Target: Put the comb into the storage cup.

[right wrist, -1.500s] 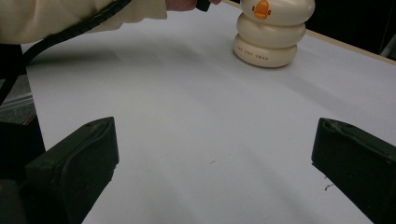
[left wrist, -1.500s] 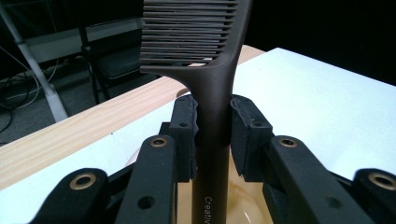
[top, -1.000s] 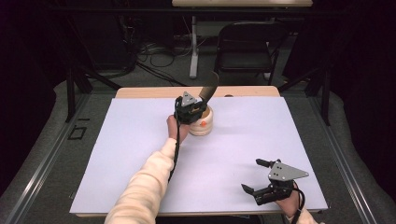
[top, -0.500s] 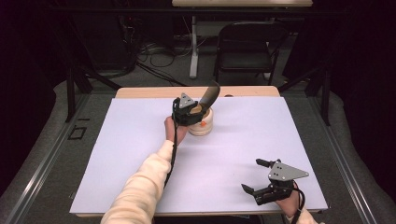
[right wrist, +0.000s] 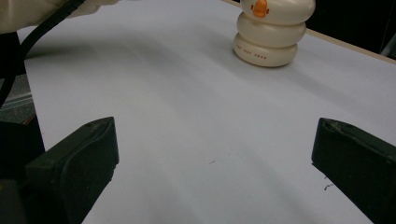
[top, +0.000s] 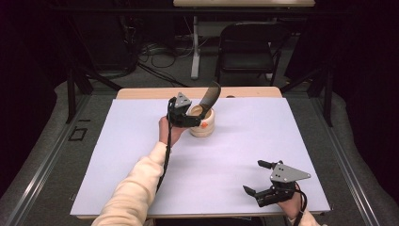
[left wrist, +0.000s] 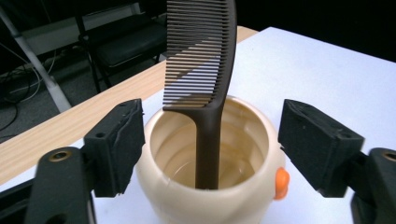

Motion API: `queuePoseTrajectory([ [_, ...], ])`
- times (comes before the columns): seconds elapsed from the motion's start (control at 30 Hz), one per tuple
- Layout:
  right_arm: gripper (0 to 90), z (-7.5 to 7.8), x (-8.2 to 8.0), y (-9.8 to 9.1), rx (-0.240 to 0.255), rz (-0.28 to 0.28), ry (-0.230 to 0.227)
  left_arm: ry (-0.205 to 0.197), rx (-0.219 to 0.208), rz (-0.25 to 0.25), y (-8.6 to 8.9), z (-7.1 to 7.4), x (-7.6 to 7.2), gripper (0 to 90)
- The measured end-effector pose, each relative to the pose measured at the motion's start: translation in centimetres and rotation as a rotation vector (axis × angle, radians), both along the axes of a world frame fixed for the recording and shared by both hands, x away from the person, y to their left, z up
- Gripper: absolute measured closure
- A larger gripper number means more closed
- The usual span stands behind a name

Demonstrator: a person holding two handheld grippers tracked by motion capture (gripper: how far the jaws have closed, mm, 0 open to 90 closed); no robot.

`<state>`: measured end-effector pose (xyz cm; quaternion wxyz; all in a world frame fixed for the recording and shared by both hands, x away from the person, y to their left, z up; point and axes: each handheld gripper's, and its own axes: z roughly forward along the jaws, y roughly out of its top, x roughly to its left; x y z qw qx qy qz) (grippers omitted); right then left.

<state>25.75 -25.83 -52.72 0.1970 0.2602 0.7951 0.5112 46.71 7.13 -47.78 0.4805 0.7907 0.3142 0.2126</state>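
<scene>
A dark brown comb (left wrist: 205, 70) stands handle-down in a cream duck-shaped cup (left wrist: 233, 205) with an orange beak. In the high view the comb (top: 210, 95) leans right out of the cup (top: 203, 125) at the table's far middle. My left gripper (top: 192, 120) sits just left of the cup. Its jaws have just been opening. In the left gripper view the gripper (left wrist: 212, 149) stands open on either side of cup and comb, pads clear of both. My right gripper (top: 252, 177) rests open near the front right edge. In its own view the open right gripper (right wrist: 215, 158) faces the distant cup (right wrist: 271, 35).
A white sheet (top: 141, 155) covers the table, with a wooden strip (top: 141, 92) along the far edge. A black folding chair (top: 249, 42) and cables stand on the floor behind. A cream sleeve (top: 136, 183) crosses the sheet's left half.
The left gripper's jaws opened and let go of the comb, and the hand drew back a little to the left. The comb now leans right in the cup. The right gripper stayed still.
</scene>
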Motion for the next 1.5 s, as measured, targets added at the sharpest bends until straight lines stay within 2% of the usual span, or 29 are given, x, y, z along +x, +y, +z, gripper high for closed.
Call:
queuePoseTrajectory([
  [0.23,0.0,0.0,0.0,0.0,-0.001,-0.001,0.000,0.022,0.030,-0.015,1.4,0.6,-1.0,15.5],
  [0.4,0.0,0.0,0.0,0.0,-0.001,0.000,0.002,0.034,0.040,-0.003,2.5,0.6,-1.8,11.5],
  [0.6,0.0,0.0,0.0,-0.1,-0.001,-0.001,0.001,0.041,0.058,0.014,3.7,0.3,-2.6,6.0],
  [0.83,0.0,0.0,-0.1,-0.1,-0.002,0.005,-0.001,0.067,0.084,0.031,4.7,-0.2,-3.2,0.8],
  [1.13,0.0,0.0,0.0,0.0,0.000,0.003,0.002,0.079,0.098,0.062,6.4,-0.9,-4.3,0.2],
  [1.27,0.0,0.1,-0.1,0.0,-0.006,0.003,0.001,0.075,0.111,0.069,6.9,-1.1,-5.0,0.2],
  [1.43,0.0,0.0,-0.1,0.0,-0.004,-0.004,0.004,0.066,0.102,0.070,7.3,-0.9,-5.8,0.1],
  [1.5,0.0,0.0,-0.1,0.0,-0.007,-0.002,0.004,0.062,0.117,0.068,7.3,-1.0,-6.1,0.1],
])
